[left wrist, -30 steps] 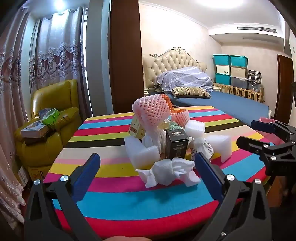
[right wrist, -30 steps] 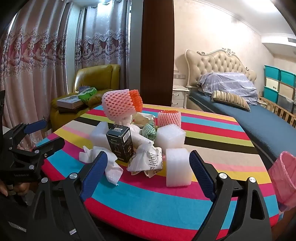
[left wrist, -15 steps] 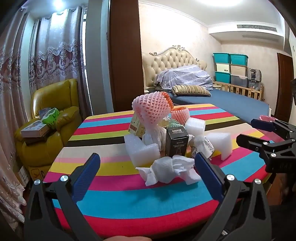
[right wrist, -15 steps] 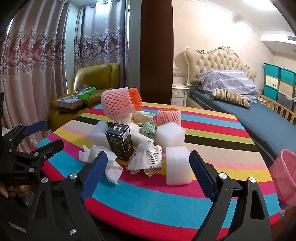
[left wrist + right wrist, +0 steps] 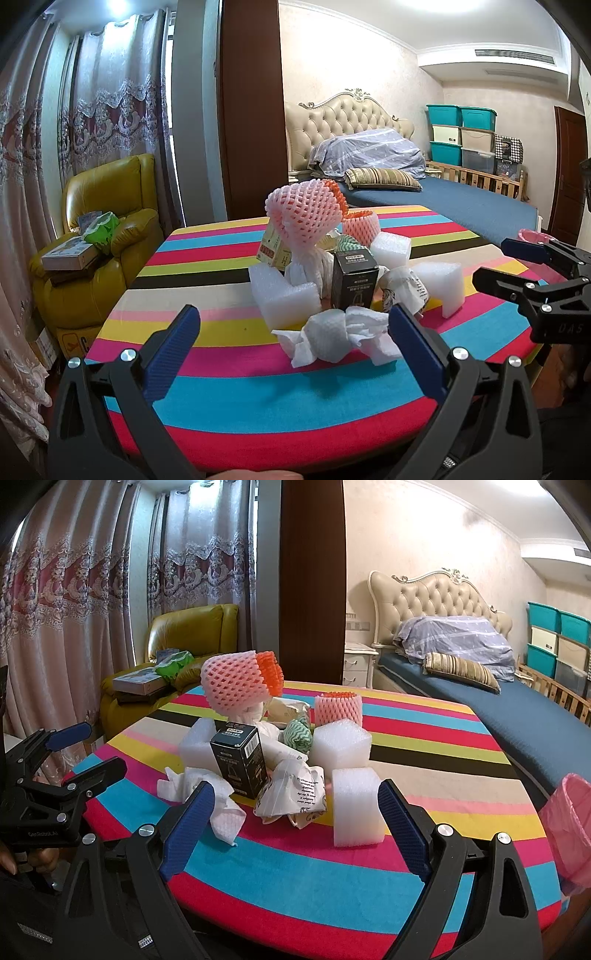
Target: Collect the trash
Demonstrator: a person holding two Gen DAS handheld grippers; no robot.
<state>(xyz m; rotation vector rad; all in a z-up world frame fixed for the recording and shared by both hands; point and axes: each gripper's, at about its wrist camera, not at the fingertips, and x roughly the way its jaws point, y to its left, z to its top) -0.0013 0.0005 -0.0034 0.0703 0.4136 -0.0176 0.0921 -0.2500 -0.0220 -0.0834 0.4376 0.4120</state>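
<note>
A pile of trash sits mid-table: a crumpled white tissue (image 5: 340, 338) (image 5: 201, 794), a black box (image 5: 354, 278) (image 5: 240, 762), white foam blocks (image 5: 286, 299) (image 5: 356, 806), a crumpled printed wrapper (image 5: 295, 797), and pink fruit nets (image 5: 304, 216) (image 5: 236, 688). My left gripper (image 5: 293, 347) is open and empty, just short of the tissue. My right gripper (image 5: 295, 823) is open and empty, in front of the wrapper and a foam block. Each gripper shows in the other's view, the right (image 5: 517, 269) and the left (image 5: 88, 749).
The trash lies on a round table with a striped cloth (image 5: 258, 391) (image 5: 424, 746). A pink-lined bin (image 5: 570, 827) (image 5: 532, 238) stands off the table's right edge. A yellow armchair (image 5: 99, 229) is at the left, a bed (image 5: 498, 701) behind.
Both grippers have moved slightly closer to the pile; the trash looks a little larger. Nothing has been taken hold of.
</note>
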